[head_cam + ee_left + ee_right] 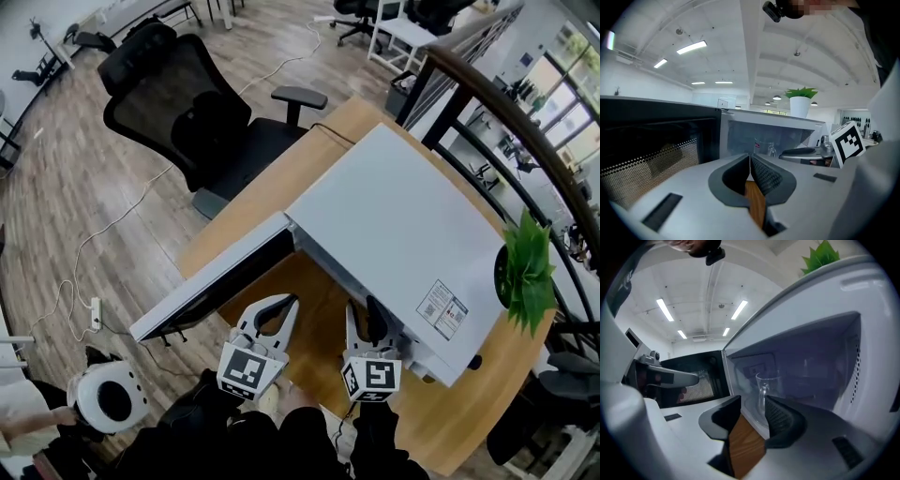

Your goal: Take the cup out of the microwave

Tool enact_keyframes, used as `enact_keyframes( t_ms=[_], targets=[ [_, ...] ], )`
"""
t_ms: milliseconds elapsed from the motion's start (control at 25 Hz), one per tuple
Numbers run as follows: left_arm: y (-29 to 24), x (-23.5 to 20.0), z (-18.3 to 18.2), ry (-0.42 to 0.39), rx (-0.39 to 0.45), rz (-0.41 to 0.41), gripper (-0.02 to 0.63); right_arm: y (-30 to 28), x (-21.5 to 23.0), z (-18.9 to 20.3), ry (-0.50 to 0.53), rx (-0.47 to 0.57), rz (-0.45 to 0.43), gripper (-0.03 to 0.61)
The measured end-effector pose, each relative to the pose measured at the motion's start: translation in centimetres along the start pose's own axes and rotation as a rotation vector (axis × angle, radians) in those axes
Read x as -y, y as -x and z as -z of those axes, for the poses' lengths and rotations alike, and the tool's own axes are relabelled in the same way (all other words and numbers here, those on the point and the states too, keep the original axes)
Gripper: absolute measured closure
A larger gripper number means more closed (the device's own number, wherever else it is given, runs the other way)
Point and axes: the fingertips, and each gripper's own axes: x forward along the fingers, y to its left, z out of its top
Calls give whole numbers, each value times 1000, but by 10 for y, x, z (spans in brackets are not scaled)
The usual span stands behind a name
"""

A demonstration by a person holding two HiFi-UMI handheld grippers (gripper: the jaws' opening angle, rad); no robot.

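Right claw (753, 401) is released, its jaws apart and empty, lined up on the clear cup (768, 383) standing inside the open microwave (394, 225) on the tabletop (450, 412). Left claw (750, 157) is clenched on nothing, beside the swung-out door (216, 281). The reach is the step in hand. Next, the right claw probably needs to ease in and close on the cup.

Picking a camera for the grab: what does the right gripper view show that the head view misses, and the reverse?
Only the right gripper view: the glass cup inside the microwave, beyond the right gripper's open jaws. Only the head view: the black office chair and the floor. Both: the open microwave door, the potted plant and the left gripper.
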Motion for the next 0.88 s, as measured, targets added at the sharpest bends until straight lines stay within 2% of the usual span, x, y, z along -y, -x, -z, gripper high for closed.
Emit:
enact_keyframes(
  t_ms=[120, 240, 360, 880],
  targets=[
    [-7, -5, 0, 8, 36, -5, 584, -11, 3, 2, -20, -1, -3, 361],
    [-11, -8, 3, 10, 22, -6, 584, -19, 5, 2, -28, 1, -11, 341],
    [-12, -10, 8, 16, -21, -6, 584, -26, 6, 4, -32, -11, -25, 337],
    [-16, -29, 13, 41, -29, -45, 584, -56, -2, 8, -27, -55, -97, 350]
  ],
)
